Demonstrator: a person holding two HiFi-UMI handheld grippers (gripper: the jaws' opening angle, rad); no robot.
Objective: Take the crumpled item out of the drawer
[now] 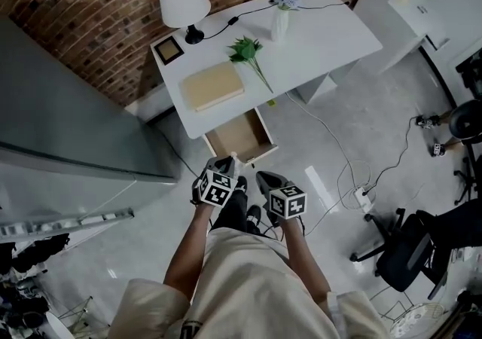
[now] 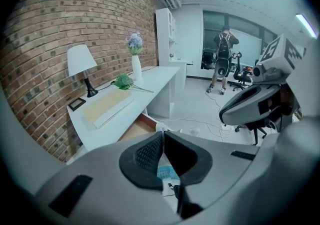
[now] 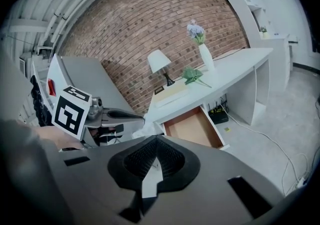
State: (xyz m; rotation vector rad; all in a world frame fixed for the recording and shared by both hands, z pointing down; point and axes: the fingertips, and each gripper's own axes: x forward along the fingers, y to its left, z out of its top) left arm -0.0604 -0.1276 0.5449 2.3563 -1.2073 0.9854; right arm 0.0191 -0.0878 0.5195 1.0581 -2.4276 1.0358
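The desk's drawer (image 1: 239, 136) stands pulled open, and its wooden bottom (image 3: 192, 126) looks bare. In front of the drawer's edge my left gripper (image 1: 226, 161) is shut on a small white crumpled item (image 1: 232, 157). From the right gripper view that crumpled item (image 3: 149, 128) hangs at the left gripper's (image 3: 142, 117) tip. In the left gripper view only a thin white sliver of it (image 2: 160, 128) shows between the closed pads. My right gripper (image 1: 263, 177) hovers beside the left one, shut and holding nothing; its pads (image 3: 145, 156) meet at the tip.
The white desk (image 1: 331, 36) carries a lamp (image 1: 183, 0), a small frame (image 1: 169, 50), a beige pad (image 1: 213, 86), a green sprig (image 1: 247, 51) and a vase of flowers (image 1: 282, 10). Cables and a power strip (image 1: 363, 196) lie on the floor. An office chair (image 1: 410, 251) stands at the right, and a grey cabinet (image 1: 68, 119) at the left.
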